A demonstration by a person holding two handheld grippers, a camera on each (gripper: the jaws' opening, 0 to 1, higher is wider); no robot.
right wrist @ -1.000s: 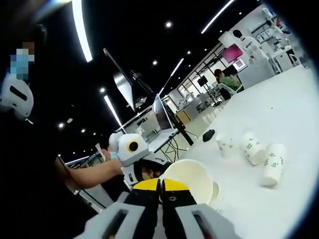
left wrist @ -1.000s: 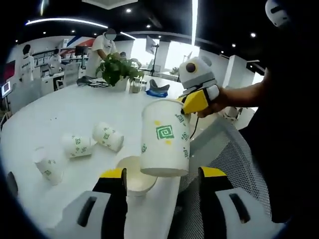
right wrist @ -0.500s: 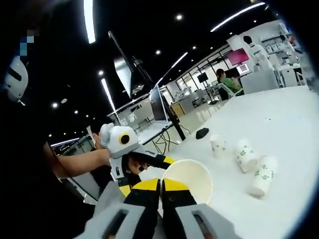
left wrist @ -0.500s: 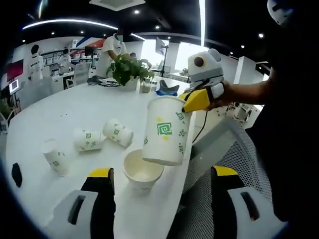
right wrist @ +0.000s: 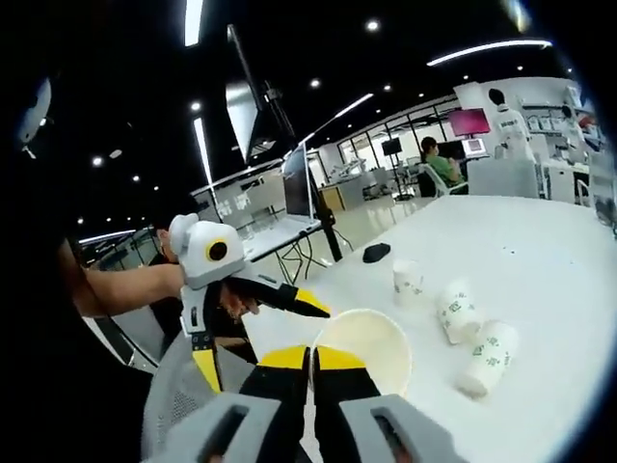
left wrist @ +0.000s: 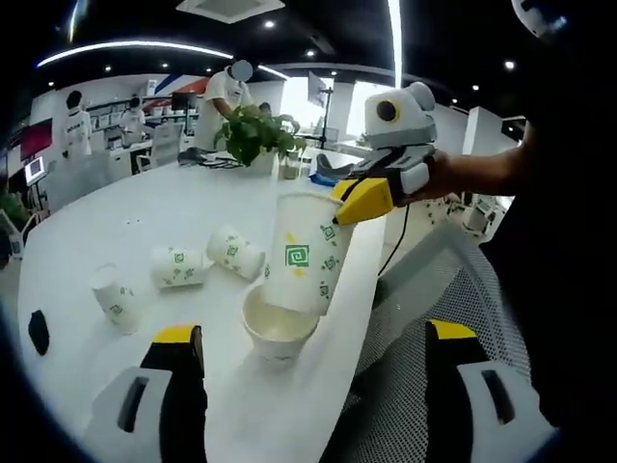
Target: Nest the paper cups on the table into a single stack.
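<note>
A white paper cup with green print (left wrist: pixel 301 256) hangs tilted, its base dipping into the mouth of an upright cup (left wrist: pixel 278 333) near the table's edge. My right gripper (left wrist: pixel 339 212) is shut on the hanging cup's rim; in the right gripper view its jaws (right wrist: pixel 310 359) pinch that rim beside the open mouth (right wrist: pixel 364 352). My left gripper (left wrist: pixel 313 333) stands open, jaws wide apart on either side of the upright cup, touching nothing; it also appears as the left gripper (right wrist: pixel 260 338). Two cups (left wrist: pixel 178 267) (left wrist: pixel 236 253) lie on their sides and one (left wrist: pixel 116 299) stands.
The white table (left wrist: pixel 116 203) carries a black mouse (left wrist: pixel 39 331) at the left and a potted plant (left wrist: pixel 253 133) at the far end. A grey mesh chair (left wrist: pixel 434 280) stands against the table's edge on the right. People work at desks behind.
The right gripper has lowered and tilted its cup, so the base now enters the upright cup. The left gripper has drawn back a little, and its jaws show wider apart.
</note>
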